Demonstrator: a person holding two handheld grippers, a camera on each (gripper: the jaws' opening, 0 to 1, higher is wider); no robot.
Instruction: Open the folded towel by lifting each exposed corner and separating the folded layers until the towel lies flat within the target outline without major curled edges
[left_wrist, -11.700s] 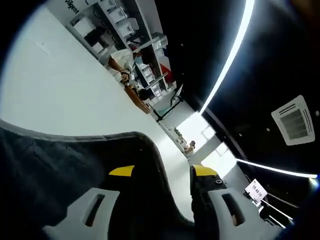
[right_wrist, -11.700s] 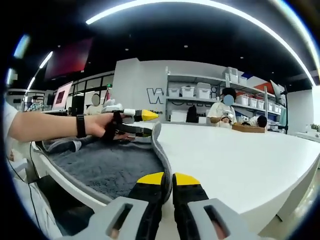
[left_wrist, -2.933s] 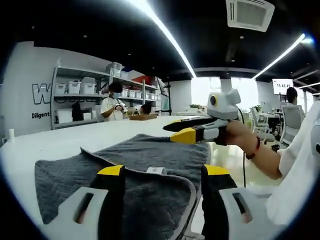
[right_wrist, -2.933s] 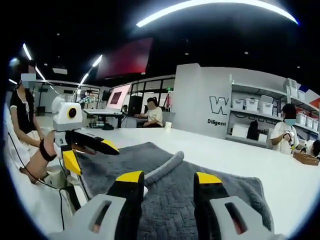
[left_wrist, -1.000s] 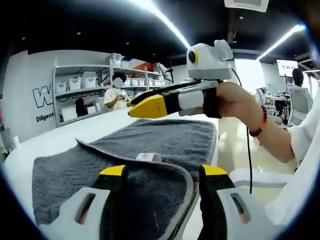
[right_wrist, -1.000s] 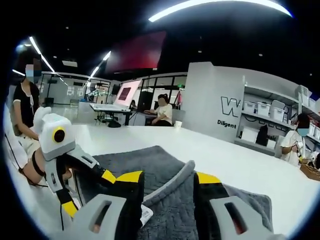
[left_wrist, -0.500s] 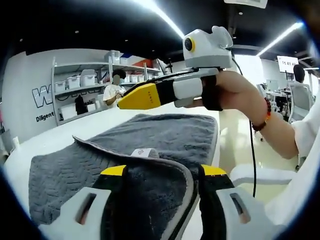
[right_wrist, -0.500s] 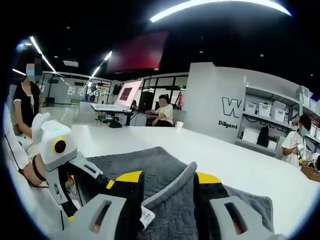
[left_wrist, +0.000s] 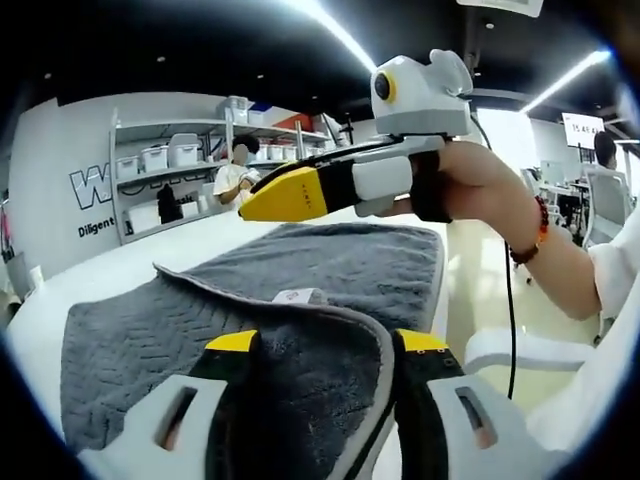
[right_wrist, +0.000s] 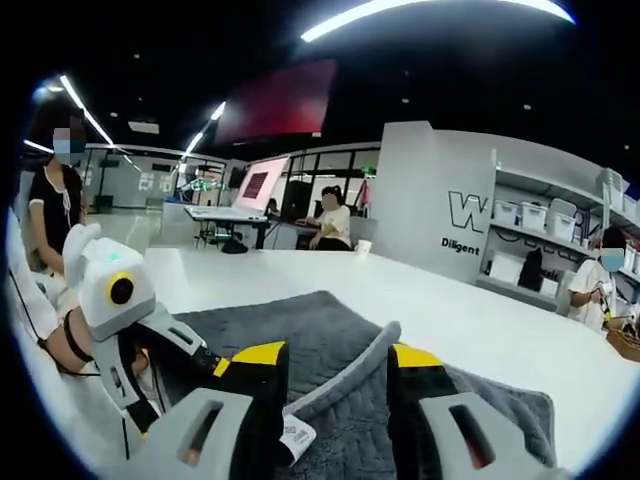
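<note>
Grey towel (left_wrist: 300, 290) lies between both hand-held grippers' parted jaws — ungripped; wall lettering (right_wrist: 475, 246) reads "Diligent".

Room dim overhead w/ dark ceiling; long strip lights (left_wrist: 335, 35) blow out to white glare. White bench (right_wrist: 470, 320) reads bright, evenly lit, soft shadows. Strong fisheye bending at edges, straight lines curve. Near claw bases slightly soft; bright window area (left_wrist: 500, 135) overexposed.
</note>
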